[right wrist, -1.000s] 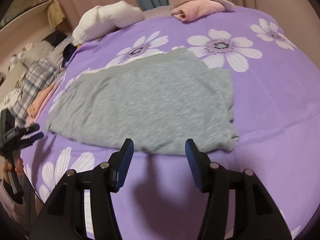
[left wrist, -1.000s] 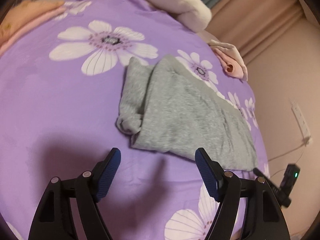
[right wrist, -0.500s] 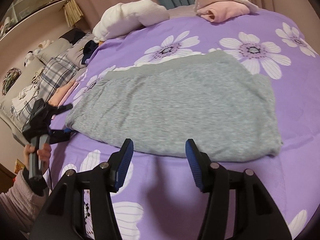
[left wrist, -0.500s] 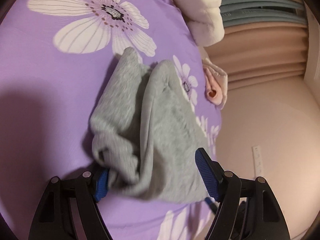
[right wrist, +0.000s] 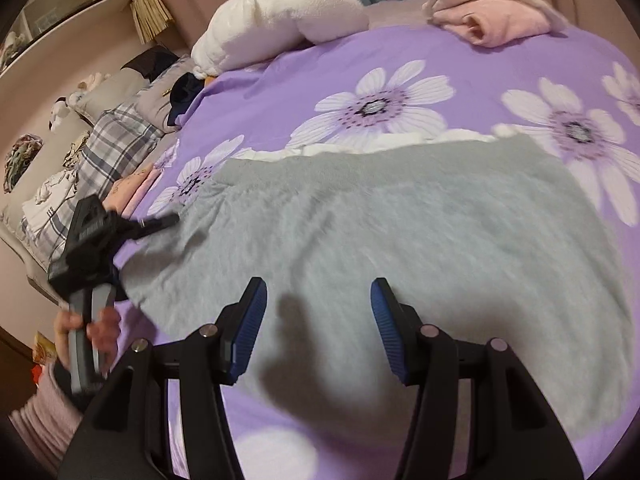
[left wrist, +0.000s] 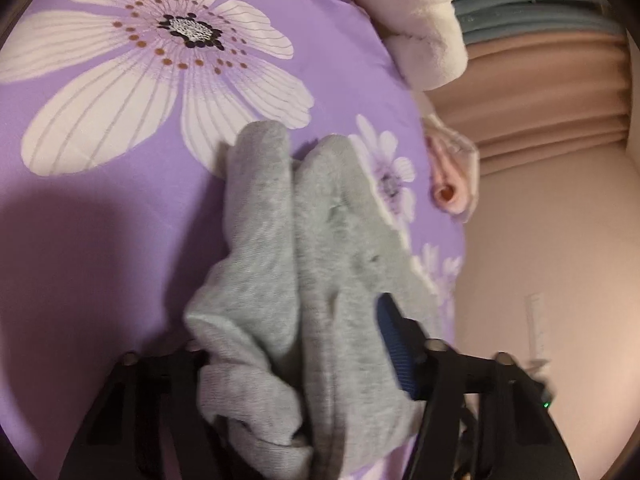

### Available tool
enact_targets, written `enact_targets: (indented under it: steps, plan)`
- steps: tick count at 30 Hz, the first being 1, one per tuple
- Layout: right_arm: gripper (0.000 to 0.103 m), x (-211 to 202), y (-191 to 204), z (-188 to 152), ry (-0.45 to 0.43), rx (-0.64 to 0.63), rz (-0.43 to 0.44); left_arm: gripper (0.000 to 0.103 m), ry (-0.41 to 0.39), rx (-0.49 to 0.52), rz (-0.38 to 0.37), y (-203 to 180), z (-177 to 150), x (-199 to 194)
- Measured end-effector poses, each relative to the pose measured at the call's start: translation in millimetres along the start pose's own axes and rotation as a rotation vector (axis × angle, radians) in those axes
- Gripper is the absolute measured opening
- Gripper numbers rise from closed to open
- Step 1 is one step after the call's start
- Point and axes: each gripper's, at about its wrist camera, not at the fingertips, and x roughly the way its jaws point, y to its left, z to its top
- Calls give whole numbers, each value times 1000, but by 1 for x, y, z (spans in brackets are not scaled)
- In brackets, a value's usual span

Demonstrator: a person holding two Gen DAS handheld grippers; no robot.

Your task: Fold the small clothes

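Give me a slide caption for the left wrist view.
Left claw closing on bunched grey garment atop purple floral bedspread.

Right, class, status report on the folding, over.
Left gripper closing on grey garment end. Right gripper open above its near edge. Nothing in the way.

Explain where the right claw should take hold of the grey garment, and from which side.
Take the near hem of the grey garment, the edge lying right under the right claw, coming down from the near side. It lies flat on the purple bedcover, and its left end is bunched in the closing left claw, so this edge is the free one.
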Motion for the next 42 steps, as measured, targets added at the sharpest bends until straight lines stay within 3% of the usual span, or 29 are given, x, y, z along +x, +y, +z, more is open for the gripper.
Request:
enact_targets:
  steps: [2, 4, 10, 15, 20, 25, 26, 27, 31, 42]
  plan:
    - [42, 15, 1, 12, 12, 6, -10, 22, 10, 36, 85, -1, 0, 2]
    - [25, 29, 0, 23, 20, 31, -9, 22, 15, 58, 112, -1, -2, 1]
    - [12, 70, -9, 30, 127, 54, -81, 22, 24, 64, 133, -2, -2, 3]
    - [17, 42, 6, 26, 103, 18, -89, 22, 32, 47, 122, 1, -1, 2]
    - [17, -3, 34, -6, 57, -71, -21, 22, 29, 59, 139, 0, -1, 2]
    - [16, 0, 38, -41, 63, -119, -78, 22, 27, 64, 156, -2, -2, 2]
    - [16, 10, 32, -49, 90, -95, -79, 22, 26, 63, 163, -3, -2, 3]
    - [12, 14, 29, -55, 89, -77, -70, 22, 27, 65, 174, -4, -3, 3]
    - [14, 7, 26, -55, 67, -39, -26, 21, 19, 87, 216, -19, -6, 0]
    - [22, -33, -27, -65, -33, 225, 174, 16, -108, 344, 262, -107, -30, -18]
